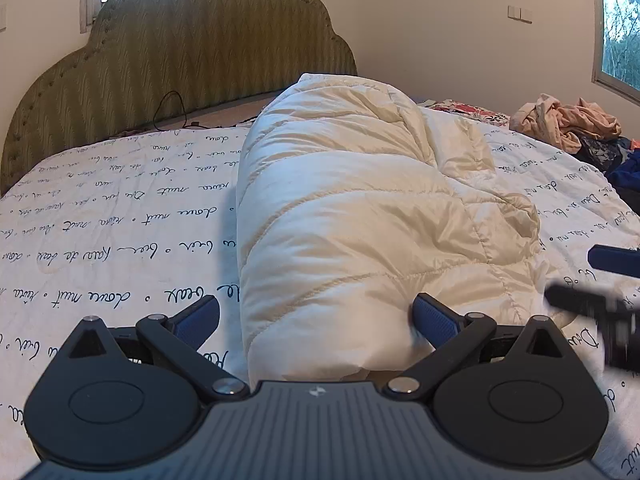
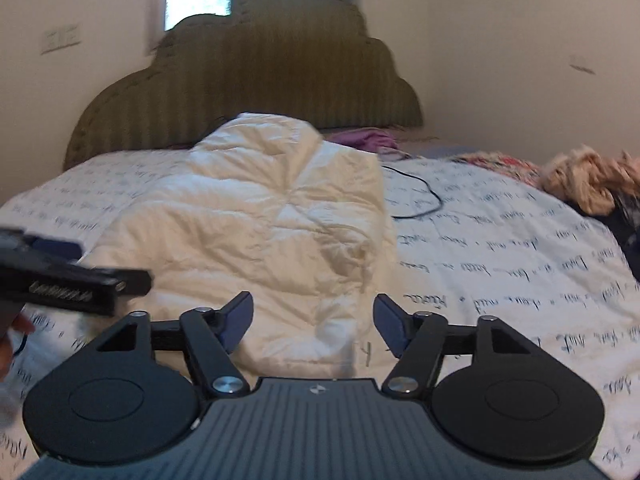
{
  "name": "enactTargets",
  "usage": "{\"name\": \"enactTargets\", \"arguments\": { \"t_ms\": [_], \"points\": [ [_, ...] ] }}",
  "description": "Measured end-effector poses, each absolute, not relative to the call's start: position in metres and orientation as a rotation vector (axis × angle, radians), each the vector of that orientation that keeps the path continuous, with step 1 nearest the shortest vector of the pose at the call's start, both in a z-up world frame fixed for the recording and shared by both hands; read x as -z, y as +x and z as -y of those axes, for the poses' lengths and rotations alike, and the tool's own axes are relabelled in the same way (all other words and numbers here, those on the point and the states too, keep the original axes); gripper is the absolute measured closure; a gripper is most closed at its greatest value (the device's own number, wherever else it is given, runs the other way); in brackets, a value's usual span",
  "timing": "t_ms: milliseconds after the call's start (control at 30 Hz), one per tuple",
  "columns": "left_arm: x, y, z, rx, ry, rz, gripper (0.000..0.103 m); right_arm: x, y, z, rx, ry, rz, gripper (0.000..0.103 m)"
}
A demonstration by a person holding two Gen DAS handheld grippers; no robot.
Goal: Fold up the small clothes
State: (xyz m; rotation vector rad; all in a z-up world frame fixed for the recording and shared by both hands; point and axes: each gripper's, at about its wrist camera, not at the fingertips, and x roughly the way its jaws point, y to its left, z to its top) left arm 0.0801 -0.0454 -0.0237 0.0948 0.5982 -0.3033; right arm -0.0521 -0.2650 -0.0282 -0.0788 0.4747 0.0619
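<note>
A wide bed (image 1: 100, 248) with a white sheet printed in dark cursive script fills both views, bare on either side. A cream quilted puffer jacket (image 1: 352, 216), folded into a puffy bundle, lies mid-bed, its long axis running toward the scalloped olive headboard (image 1: 192, 52). Loose clothes (image 1: 560, 124) heap at the far right edge. The left gripper (image 1: 316, 320) stands wide open around the jacket's near end; its right pad touches the fabric. The right gripper (image 2: 314, 324) is open, gripping nothing.
</note>
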Motion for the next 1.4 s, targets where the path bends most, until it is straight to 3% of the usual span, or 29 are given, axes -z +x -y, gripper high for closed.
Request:
{"name": "enactTargets", "arguments": {
  "t_ms": [33,167,200,233,300,367,433,533,600,800,1000,1133,1200,1267,1333,1400],
  "points": [
    [0.024,0.080,0.046,0.303,0.096,-0.598,0.000,0.029,-0.058,0.254,-0.111,-0.160,-0.474,0.024],
    [0.025,0.080,0.048,0.298,0.098,-0.599,0.000,0.053,-0.064,0.217,-0.153,-0.501,-0.501,0.026],
    [0.026,0.081,0.048,0.299,0.098,-0.602,0.000,0.061,-0.060,0.212,-0.151,-0.562,-0.527,0.033],
    [0.027,0.082,0.049,0.299,0.099,-0.605,0.000,0.068,-0.057,0.209,-0.145,-0.595,-0.545,0.049],
    [0.027,0.082,0.051,0.300,0.107,-0.603,0.000,0.078,-0.050,0.210,-0.100,-0.603,-0.547,0.064],
    [0.027,0.082,0.051,0.299,0.110,-0.600,0.000,0.079,-0.043,0.217,-0.102,-0.540,-0.556,0.067],
    [0.026,0.082,0.053,0.301,0.107,-0.598,0.000,0.078,-0.038,0.219,-0.097,-0.518,-0.550,0.079],
    [0.025,0.081,0.056,0.308,0.105,-0.600,0.000,0.082,-0.025,0.224,-0.061,-0.524,-0.549,0.082],
    [0.025,0.079,0.058,0.304,0.117,-0.597,0.000,0.081,-0.020,0.228,-0.078,-0.492,-0.584,0.080],
    [0.025,0.074,0.058,0.303,0.129,-0.597,0.000,0.055,-0.044,0.239,-0.208,-0.353,-0.583,0.056],
    [0.024,0.072,0.059,0.297,0.128,-0.600,0.000,0.030,-0.044,0.275,-0.224,-0.032,-0.515,0.050],
    [0.025,0.069,0.061,0.296,0.134,-0.603,0.000,0.038,-0.024,0.300,-0.115,0.139,-0.522,0.027],
    [0.026,0.068,0.061,0.296,0.138,-0.604,0.000,0.049,-0.011,0.311,-0.079,0.230,-0.566,0.026],
    [0.026,0.067,0.061,0.294,0.145,-0.604,0.000,0.063,-0.005,0.321,-0.129,0.336,-0.603,0.046],
    [0.026,0.066,0.062,0.290,0.154,-0.603,0.000,0.072,-0.006,0.323,-0.122,0.369,-0.615,0.084],
    [0.027,0.065,0.061,0.291,0.146,-0.610,0.000,0.076,-0.008,0.328,-0.114,0.395,-0.615,0.088]
  ]
}}
